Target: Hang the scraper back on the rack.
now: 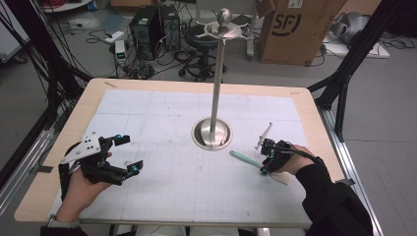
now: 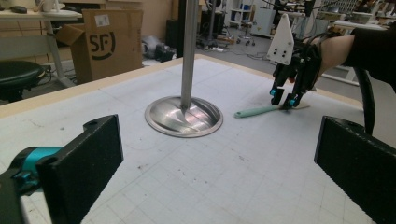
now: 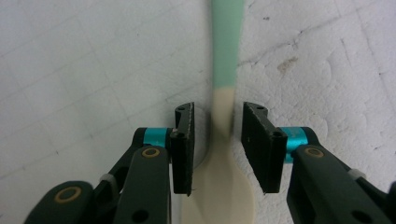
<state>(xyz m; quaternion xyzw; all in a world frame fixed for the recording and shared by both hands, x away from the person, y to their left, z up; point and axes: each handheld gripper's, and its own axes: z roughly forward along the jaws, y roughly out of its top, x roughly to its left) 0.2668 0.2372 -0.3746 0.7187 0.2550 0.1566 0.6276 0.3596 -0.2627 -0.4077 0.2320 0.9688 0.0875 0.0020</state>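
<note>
From the high view, the light wooden table (image 1: 44,191) carries a white gridded mat (image 1: 162,182) that stops a little short of every table edge, leaving a bare wood border. Near the mat's middle stands a tall polished steel stand (image 1: 215,93) on a round dished base. The spoon with a mint-green handle and cream bowl (image 1: 244,158) lies flat on the mat to the right of that base, near it but apart, handle pointing toward the stand and bowl toward the right edge. The right gripper (image 1: 266,156) sits low over the spoon where handle meets bowl. The left gripper (image 1: 129,153) hovers at the left side of the mat, its jaws spread wide and holding nothing. Between the two grippers, the near half of the mat lies open.

In the left gripper view, the left gripper's two black jaws stand far apart at the bottom corners, with bare mat between them. Beyond lie the stand's base (image 2: 183,115) and the spoon (image 2: 254,111), and the right gripper (image 2: 284,97) comes down onto the spoon's far end, close to the table's far edge.

In the right gripper view, the right gripper (image 3: 217,142) straddles the spoon's (image 3: 226,51) cream neck just below the green handle. Its jaws are parted, a slim gap on either side, not touching the spoon. Open mat stretches to both sides.
</note>
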